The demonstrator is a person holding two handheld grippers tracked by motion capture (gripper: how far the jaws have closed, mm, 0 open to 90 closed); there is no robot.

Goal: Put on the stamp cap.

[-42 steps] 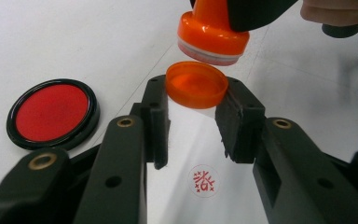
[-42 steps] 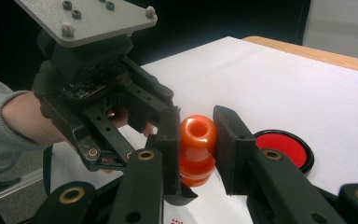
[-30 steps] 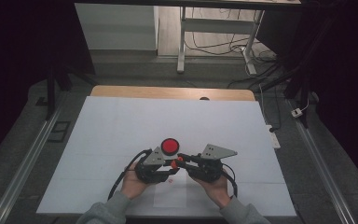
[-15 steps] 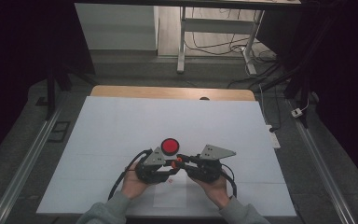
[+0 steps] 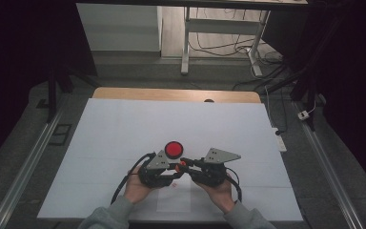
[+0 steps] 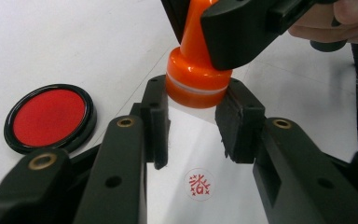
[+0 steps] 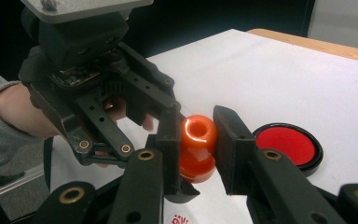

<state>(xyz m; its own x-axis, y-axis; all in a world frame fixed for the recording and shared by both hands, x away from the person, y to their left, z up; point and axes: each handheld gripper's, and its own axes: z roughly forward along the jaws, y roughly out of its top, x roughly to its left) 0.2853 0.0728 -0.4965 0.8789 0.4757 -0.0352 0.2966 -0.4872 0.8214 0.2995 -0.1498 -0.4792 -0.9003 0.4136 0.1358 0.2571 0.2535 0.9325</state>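
**Stamp Held Over Its Fresh Mark as Two Grippers Meet**

On the wide white-covered bench point(image 5: 124, 133), little has moved in the past second: a person's two hand-held black grippers stay nose to nose at the near edge, which suggests that a fine two-handed step is under way rather than a carry.

The right gripper point(image 5: 185, 164) is clamped on the neck of a glossy orange plastic hand stamp point(image 7: 198, 133) and holds it clear of the bench. The left gripper point(image 6: 193, 123) has its pads against both sides of the clear plastic cap point(image 6: 193, 109) under the stamp's orange body, and appears closed on it.

Just beyond them, and apart from both, lies the round red ink pad in its black case point(image 5: 173, 149), open and face up.

Smallest of all is a round red imprint point(image 6: 198, 184) on the paper directly below the stamp. Judged from this, the stamping itself is done and the cap is being fitted or pulled.

The high view gives the layout but reduces the stamp to an orange dot. The left gripper view alone makes the cap and the whole imprint plain. The right gripper view shows the hold on the stamp's neck, with the imprint cut by its bottom edge.
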